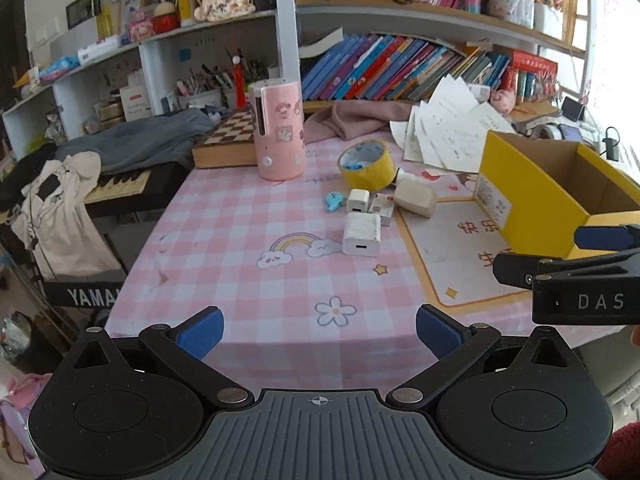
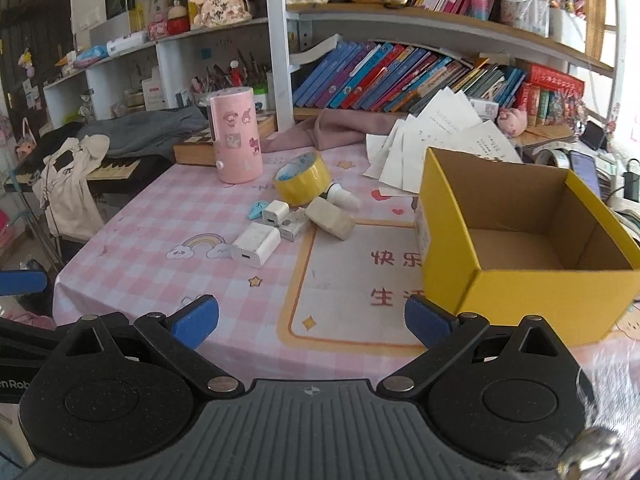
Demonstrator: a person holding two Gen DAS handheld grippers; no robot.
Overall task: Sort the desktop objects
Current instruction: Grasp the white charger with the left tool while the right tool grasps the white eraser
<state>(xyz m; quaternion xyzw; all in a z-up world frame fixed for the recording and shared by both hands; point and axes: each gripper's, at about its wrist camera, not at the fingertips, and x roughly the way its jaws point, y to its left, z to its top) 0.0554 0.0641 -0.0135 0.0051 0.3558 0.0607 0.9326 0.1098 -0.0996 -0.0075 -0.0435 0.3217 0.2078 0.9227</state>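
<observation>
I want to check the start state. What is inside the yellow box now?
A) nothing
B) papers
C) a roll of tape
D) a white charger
A: the right wrist view shows only bare cardboard inside the yellow box; the tape roll and big charger lie on the tablecloth.

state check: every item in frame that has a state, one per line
left gripper: open, holding nothing
right gripper: open, holding nothing
yellow box: open-topped, upright, empty
yellow tape roll: tilted, leaning on the clutter
large white charger: lying flat, port toward camera
small white charger: on the cloth, untouched
beige block: lying on its side
pink canister: upright
</observation>
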